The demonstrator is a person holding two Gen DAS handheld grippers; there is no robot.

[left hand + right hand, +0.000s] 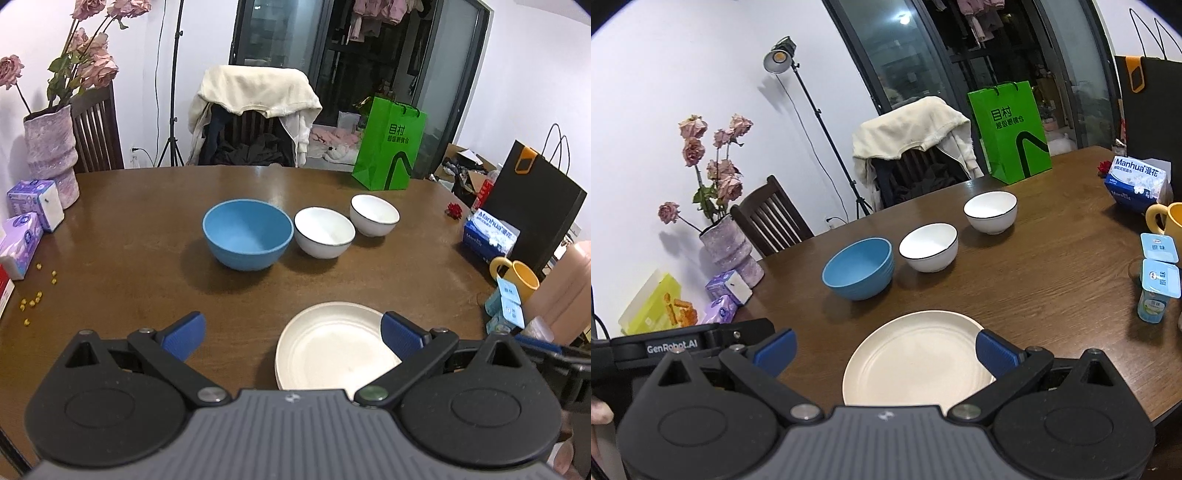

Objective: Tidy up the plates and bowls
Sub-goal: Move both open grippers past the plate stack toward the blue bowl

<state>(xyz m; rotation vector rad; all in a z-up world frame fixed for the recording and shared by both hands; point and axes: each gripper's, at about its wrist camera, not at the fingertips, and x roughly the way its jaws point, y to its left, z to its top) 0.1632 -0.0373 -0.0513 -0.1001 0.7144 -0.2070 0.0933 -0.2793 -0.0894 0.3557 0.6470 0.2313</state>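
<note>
Nothing looks sorted yet, by my reading. From my left gripper point(291, 334), spread wide and holding nothing, I see the cream plate point(332, 347) just ahead at about 1 o'clock, lying flat on the worktop point(110, 258). Farther out at 12 o'clock sit three bowls in a row: the blue bowl point(247, 232), the near white bowl point(324, 232) just beside it to its right, and the far white bowl point(374, 215) beyond that at roughly 1 o'clock. All stand upright, apart and unstacked.

My right gripper point(884, 349) is likewise wide open and empty, with the plate straight ahead at 12 o'clock and the bowls trailing off toward 1 o'clock. I judge the whole job remains: nesting the bowls and pairing them with the plate.

The plate's near edge is hidden under each gripper body, so I cannot tell how close it comes to the worktop's edge. The white bowls look empty, though their insides are not fully shown.
</note>
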